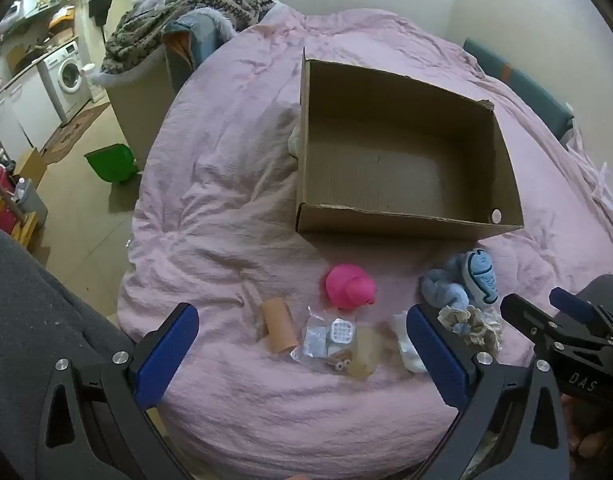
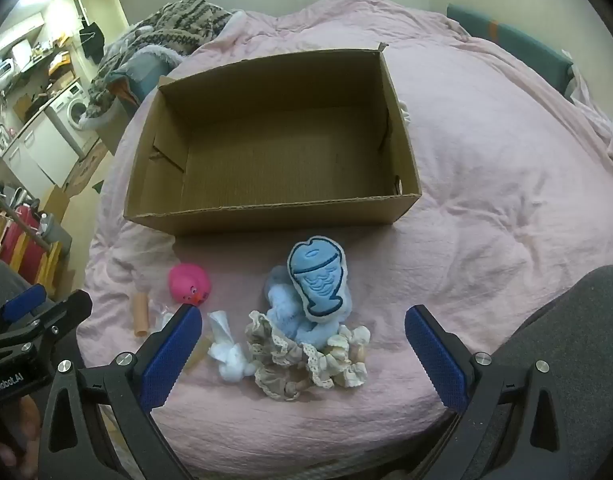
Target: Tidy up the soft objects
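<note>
Left gripper (image 1: 302, 334) wide open, holding nothing, above cardboard tube (image 1: 278, 330) and plastic packet (image 1: 326, 340). Right gripper (image 2: 302, 330) likewise spread, empty, over lace scrunchies (image 2: 306, 356). Blue fish toy (image 2: 318, 280) leaning on blue plush (image 2: 282, 300). Pink rubber duck (image 2: 188, 282) to their left. All on pink bed cover (image 2: 486, 200), just before empty cardboard box (image 2: 274, 216).

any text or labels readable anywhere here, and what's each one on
"DAS": white letters on the black body of the right tongs, seen from the left wrist view.
"CanRobot.AI": white letters on the black body of the left tongs, seen from the right wrist view; the first letter is cut off at the frame edge.
Nothing else is readable.
</note>
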{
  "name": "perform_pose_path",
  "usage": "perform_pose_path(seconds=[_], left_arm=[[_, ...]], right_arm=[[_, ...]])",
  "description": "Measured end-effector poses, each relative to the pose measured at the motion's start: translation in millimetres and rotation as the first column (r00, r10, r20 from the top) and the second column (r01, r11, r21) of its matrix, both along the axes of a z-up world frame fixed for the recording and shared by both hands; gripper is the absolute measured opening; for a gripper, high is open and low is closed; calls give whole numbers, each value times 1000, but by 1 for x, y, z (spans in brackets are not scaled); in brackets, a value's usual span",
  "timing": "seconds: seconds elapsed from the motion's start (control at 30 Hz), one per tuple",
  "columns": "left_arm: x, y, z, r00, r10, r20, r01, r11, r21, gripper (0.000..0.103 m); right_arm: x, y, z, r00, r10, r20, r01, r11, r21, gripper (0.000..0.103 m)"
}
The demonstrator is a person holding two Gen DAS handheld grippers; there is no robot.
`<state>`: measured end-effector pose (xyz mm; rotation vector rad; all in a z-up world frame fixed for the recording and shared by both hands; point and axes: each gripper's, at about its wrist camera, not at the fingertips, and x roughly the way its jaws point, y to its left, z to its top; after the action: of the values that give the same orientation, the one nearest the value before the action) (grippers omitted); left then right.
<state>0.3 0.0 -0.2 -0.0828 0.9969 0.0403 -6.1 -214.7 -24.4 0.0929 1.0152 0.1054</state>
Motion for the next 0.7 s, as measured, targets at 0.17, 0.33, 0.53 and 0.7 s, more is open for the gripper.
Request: perform_pose_path(seconds=[0.17, 0.33, 0.53, 0.7], left_arm=[[0, 0, 0, 1000, -2, 0, 2, 1000, -9, 103], [0, -1, -1, 1000, -2, 2, 2, 1000, -11, 103], [0, 1, -2, 1000, 2, -1, -2, 1000, -10, 103], [1, 3, -3, 1000, 9, -8, -9, 1000, -16, 103]], right_arm=[[-1, 1, 0, 1000, -1, 3, 1, 1000, -1, 103], [0, -1, 0, 1000, 0, -1, 0, 1000, 11, 103], [0, 0, 0, 1000, -2, -1, 2, 1000, 9, 103], [0, 0, 0, 1000, -2, -1, 2, 1000, 9, 103]])
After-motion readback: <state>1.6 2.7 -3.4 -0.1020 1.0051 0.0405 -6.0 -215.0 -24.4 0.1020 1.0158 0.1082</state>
